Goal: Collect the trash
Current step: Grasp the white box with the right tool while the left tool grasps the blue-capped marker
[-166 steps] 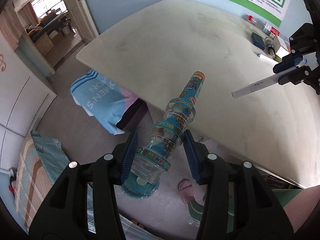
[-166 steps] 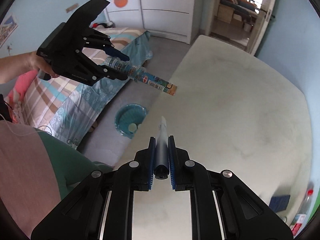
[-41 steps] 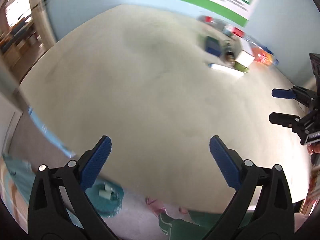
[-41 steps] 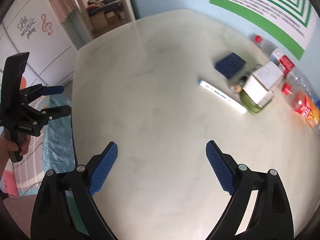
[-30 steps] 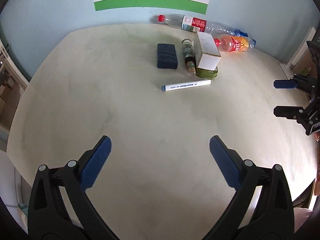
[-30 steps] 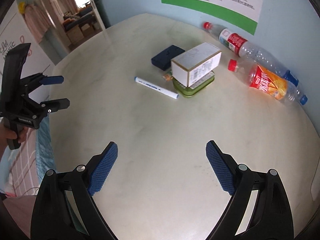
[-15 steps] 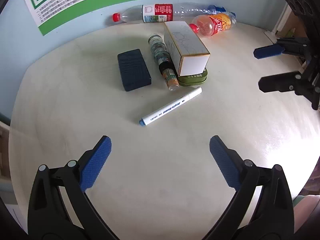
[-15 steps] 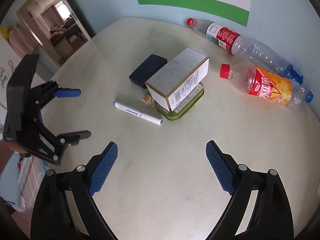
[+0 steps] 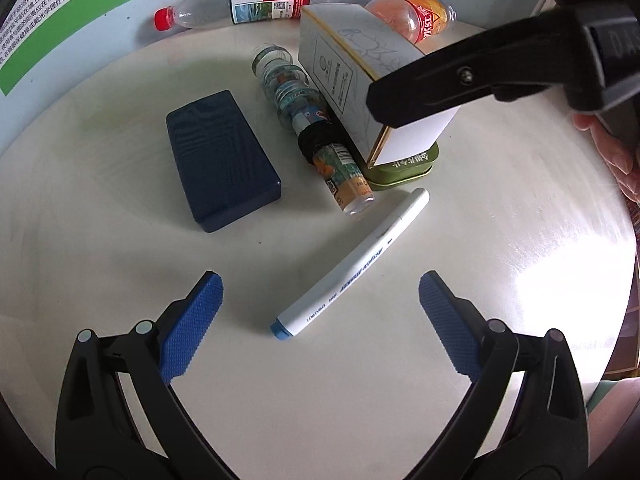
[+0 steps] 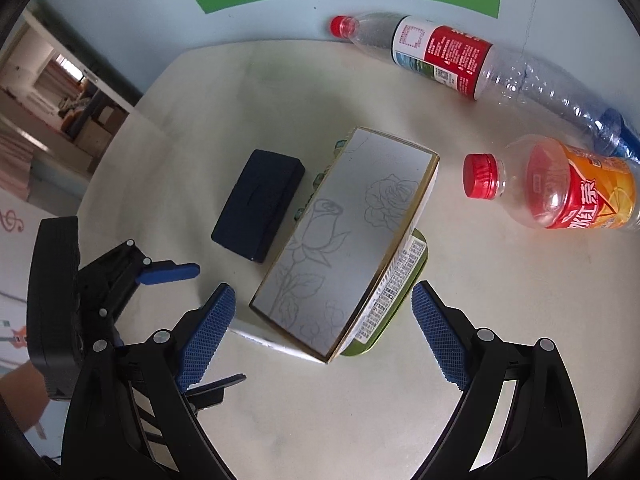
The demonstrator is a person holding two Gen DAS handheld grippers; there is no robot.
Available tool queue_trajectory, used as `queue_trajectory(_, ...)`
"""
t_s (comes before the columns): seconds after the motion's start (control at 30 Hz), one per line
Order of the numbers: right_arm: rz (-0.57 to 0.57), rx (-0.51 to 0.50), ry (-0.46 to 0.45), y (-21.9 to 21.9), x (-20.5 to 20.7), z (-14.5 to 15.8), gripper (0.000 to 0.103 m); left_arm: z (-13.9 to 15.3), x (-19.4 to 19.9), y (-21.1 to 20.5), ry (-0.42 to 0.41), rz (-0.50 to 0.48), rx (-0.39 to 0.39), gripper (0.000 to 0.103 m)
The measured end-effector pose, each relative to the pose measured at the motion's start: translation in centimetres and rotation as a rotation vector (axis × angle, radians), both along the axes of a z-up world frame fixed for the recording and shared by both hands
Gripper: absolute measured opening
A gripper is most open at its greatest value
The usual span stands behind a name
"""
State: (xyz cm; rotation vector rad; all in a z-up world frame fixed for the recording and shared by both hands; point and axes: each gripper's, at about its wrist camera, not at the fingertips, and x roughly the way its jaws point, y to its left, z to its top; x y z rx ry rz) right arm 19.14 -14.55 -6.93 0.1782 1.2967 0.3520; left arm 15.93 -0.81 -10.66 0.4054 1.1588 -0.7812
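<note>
Lying between left tool's (image 9: 316, 322) spread jaws: marker (image 9: 352, 264).

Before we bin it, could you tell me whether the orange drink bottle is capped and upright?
Capped but tipped over: the orange bottle lies on its side on the table, red cap screwed on.

Around the white rose-printed carton (image 9: 360, 80) lay 3 plastic bottles (image 10: 436, 56), 1 marker (image 9: 352, 264), 1 dark blue case (image 9: 220, 160) and 1 green tin (image 9: 404, 166) beneath it; there was 1 carton.
</note>
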Motion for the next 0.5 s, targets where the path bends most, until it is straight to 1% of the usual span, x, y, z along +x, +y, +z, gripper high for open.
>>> queue_trajectory(0.03, 0.000, -0.006, 0.006, 0.0, 0.2, -0.3, 0.089, -0.3, 0.1, -0.1, 0.006, -0.007, 0.000, 0.081)
queue_trajectory(0.07, 0.002, -0.014, 0.010, -0.1, 0.3, -0.6, 0.088, -0.4, 0.3, 0.0, 0.012, -0.006, 0.007, 0.076)
queue_trajectory(0.1, 0.005, -0.017, 0.010, -0.2, 0.2, -0.7, 0.086, -0.3, 0.3, -0.1, -0.010, -0.009, 0.009, 0.073)
queue_trajectory(0.13, 0.009, -0.012, 0.009, -0.4, 0.2, -0.9, 0.081, -0.3, 0.2, -0.2, -0.015, -0.013, 0.014, 0.067)
queue_trajectory(0.17, 0.010, -0.010, 0.012, -0.6, 0.1, -1.0, 0.077, -0.2, 0.2, -0.2, -0.032, -0.017, 0.023, 0.059)
queue_trajectory(0.2, 0.011, -0.008, 0.016, -0.8, 0.0, -1.0, 0.066, -0.2, 0.0, -0.3, -0.046, -0.022, 0.030, 0.053)
queue_trajectory(0.23, 0.011, -0.009, 0.020, -1.1, -0.2, -1.0, 0.064, -0.1, 0.0, -0.4, -0.051, -0.025, 0.033, 0.039)
queue_trajectory(0.27, 0.012, -0.008, 0.017, -1.4, -0.4, -0.9, 0.063, 0.0, -0.1, -0.5, -0.052, -0.029, 0.039, 0.031)
queue_trajectory(0.47, 0.020, -0.011, -0.016, -3.6, -2.1, 0.2, 0.052, 0.4, -1.7, -0.6, 0.002, -0.056, 0.017, 0.016)
queue_trajectory(0.5, 0.021, -0.009, -0.020, -4.0, -2.4, 0.4, 0.051, 0.5, -2.2, -0.7, 0.005, -0.058, 0.020, 0.015)
